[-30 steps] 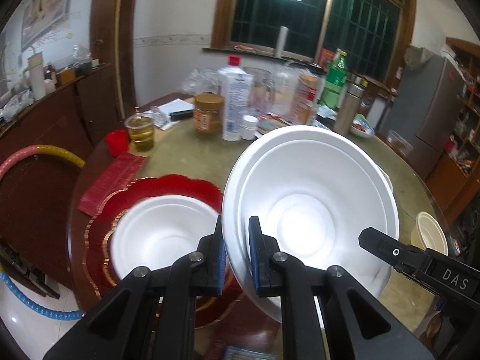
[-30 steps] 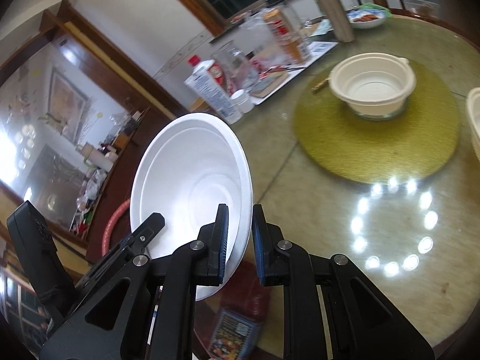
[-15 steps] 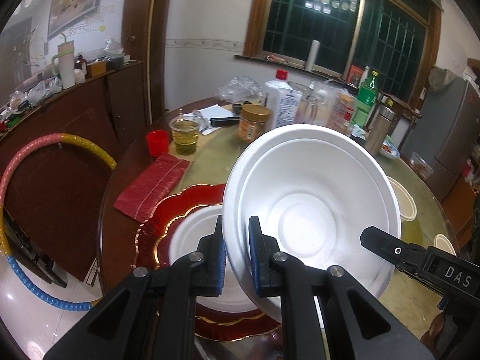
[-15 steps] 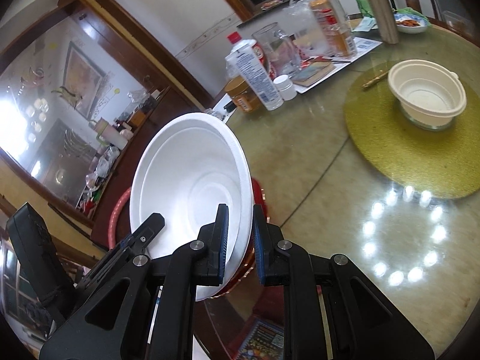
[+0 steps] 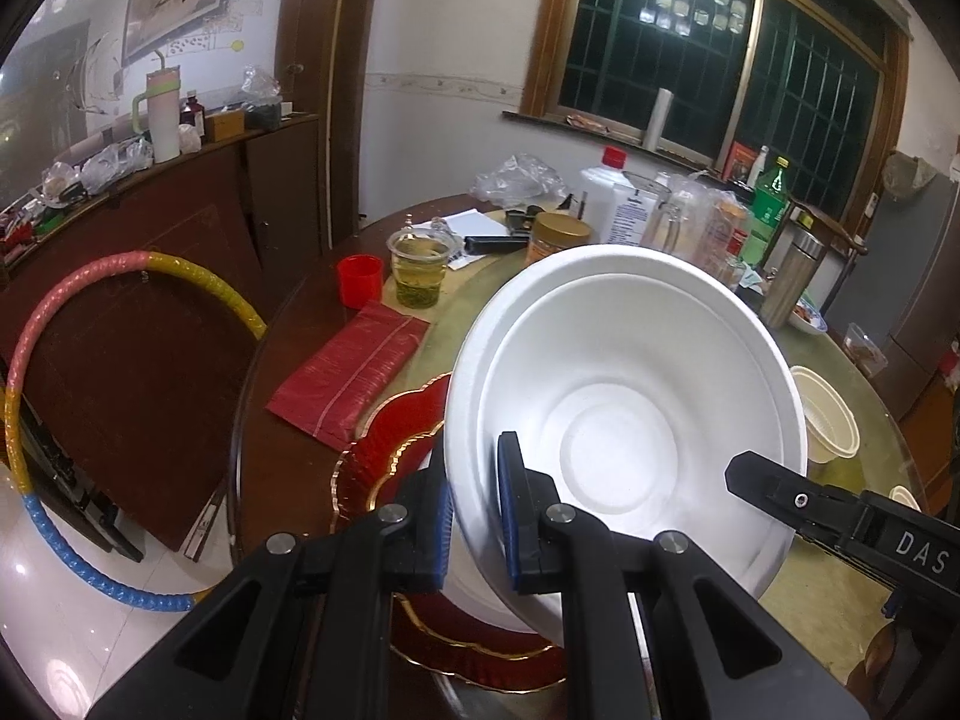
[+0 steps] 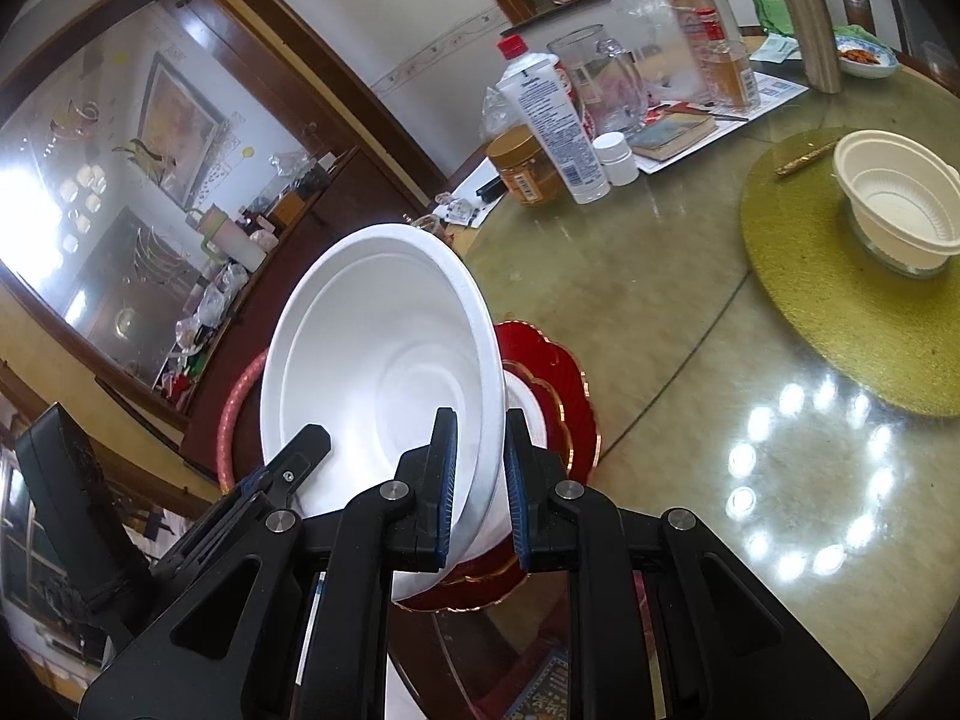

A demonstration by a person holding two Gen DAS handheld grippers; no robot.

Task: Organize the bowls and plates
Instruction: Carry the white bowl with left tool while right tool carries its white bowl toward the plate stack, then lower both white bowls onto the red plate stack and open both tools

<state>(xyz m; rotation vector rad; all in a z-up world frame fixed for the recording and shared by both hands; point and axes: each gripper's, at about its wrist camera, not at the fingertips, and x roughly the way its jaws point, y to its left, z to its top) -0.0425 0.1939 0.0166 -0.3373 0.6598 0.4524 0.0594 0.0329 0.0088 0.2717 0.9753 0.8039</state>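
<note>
While two grippers (image 5: 474,516) (image 6: 477,480) clamp one white bowl (image 5: 624,420), one red plate (image 5: 384,456) lies below.

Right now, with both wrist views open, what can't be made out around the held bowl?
- Left wrist view: white bowl hides most of the red plate.
- Right wrist view: same bowl covers the plate; whatever white sits there stays unclear.
- Bottle labels: too small.

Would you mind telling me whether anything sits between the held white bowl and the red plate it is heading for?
Only another white bowl already resting on the red plate. The held white bowl hangs tilted above it, clamped at its rim by both grippers.
</note>
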